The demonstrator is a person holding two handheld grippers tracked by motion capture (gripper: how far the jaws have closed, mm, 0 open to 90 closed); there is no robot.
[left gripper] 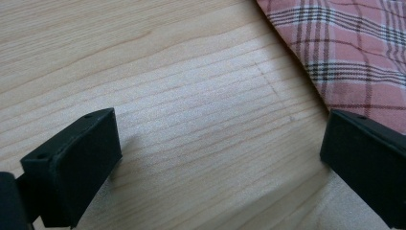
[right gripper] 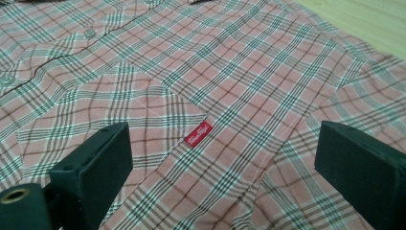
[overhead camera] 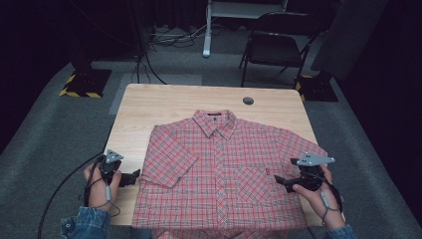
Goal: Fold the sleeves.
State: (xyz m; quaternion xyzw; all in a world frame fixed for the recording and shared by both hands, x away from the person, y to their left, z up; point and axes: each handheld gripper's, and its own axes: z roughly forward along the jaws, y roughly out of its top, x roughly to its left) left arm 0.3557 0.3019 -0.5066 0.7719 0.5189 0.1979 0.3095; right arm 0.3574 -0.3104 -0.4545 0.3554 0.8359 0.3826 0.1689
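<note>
High view: a pink plaid shirt (overhead camera: 219, 169) lies flat on the wooden table (overhead camera: 149, 107), collar far, hem near. Left claw (overhead camera: 130, 178) gapes wide over bare wood; right claw (overhead camera: 279, 181) wide above the chest pocket (right gripper: 115, 110).

Table (overhead camera: 164, 107) was light wood w/ visible grain, rounded corners, standing on grey carpet. A round dark grommet hole (overhead camera: 248, 101) sat near the far edge, right of centre. Directly on it lay a red/pink plaid short-sleeve shirt (overhead camera: 219, 169), spread flat, front up, buttoned, collar toward the far edge, hem reaching the near edge and hanging a bit over. Chest pocket w/ small red label (right gripper: 198, 133) was on the shirt's right half as seen from above. One sleeve reached the table's right edge; the other lay angled on bare wood at left. Far strip & left side of the top were bare.
</note>
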